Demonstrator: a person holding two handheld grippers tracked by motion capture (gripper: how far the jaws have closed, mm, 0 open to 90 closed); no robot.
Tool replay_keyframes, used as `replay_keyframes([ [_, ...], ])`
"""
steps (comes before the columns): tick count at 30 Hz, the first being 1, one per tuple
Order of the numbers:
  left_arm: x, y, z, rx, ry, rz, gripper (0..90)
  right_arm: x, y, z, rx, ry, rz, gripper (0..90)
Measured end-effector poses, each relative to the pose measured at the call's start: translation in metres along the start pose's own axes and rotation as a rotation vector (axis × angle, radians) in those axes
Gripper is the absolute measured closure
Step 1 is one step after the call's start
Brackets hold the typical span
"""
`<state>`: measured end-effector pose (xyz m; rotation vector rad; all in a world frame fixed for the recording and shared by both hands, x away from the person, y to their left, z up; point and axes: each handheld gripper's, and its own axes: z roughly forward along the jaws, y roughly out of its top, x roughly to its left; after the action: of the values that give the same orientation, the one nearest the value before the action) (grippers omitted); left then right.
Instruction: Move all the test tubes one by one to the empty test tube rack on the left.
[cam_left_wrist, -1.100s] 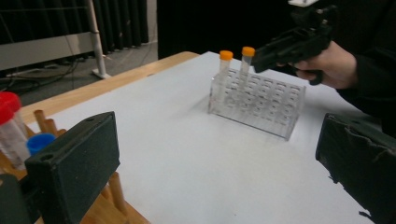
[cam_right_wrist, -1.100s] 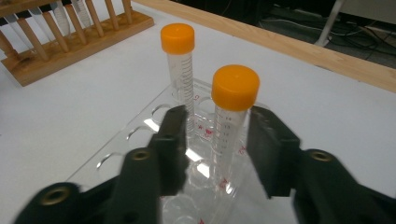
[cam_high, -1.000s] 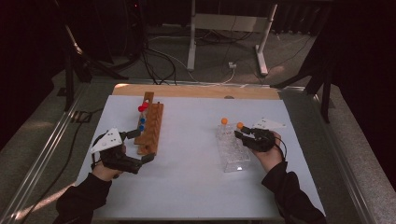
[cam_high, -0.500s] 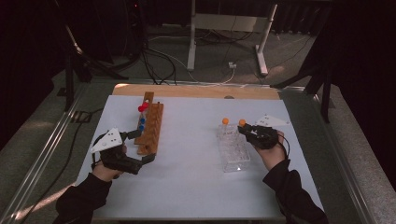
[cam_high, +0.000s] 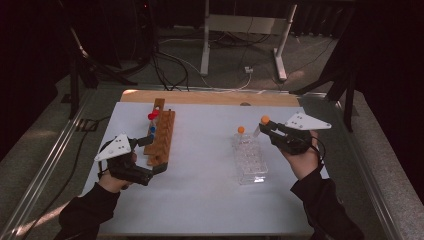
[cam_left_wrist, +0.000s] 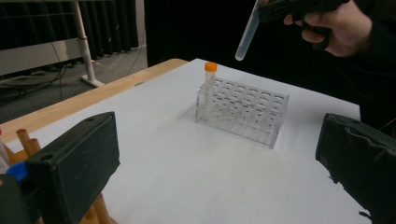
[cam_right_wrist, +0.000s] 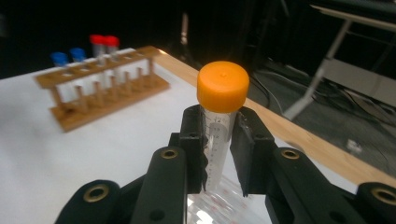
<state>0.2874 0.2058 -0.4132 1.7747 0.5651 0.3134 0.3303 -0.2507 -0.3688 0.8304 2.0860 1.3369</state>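
Observation:
My right gripper is shut on a clear tube with an orange cap, held in the air above the far right end of the clear plastic rack. From the left gripper view the held tube hangs tilted, clear of the rack. A second orange-capped tube stands upright in the rack's far corner. My left gripper rests open on the table at the near end of the wooden rack, with its jaws wide apart and only bare table between them.
The wooden rack holds red-capped and blue-capped tubes at its far end. A white mat covers the table, with a wooden strip along the far edge. Table legs and cables lie on the floor beyond.
My right gripper has risen with the orange-capped tube, lifting it up out of the clear rack. The left gripper has stayed where it was.

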Motion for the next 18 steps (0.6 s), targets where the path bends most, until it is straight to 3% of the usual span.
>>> replay_keyframes([
  [5, -0.005, 0.005, 0.005, 0.006, -0.011, 0.004, 0.7, 0.021, 0.008, 0.003, -0.006, 0.079, -0.026, 75.2],
  [18, -0.021, 0.020, 0.032, 0.038, -0.086, 0.028, 0.8, 0.077, -0.001, 0.039, 0.053, 0.276, -0.064, 75.2],
])
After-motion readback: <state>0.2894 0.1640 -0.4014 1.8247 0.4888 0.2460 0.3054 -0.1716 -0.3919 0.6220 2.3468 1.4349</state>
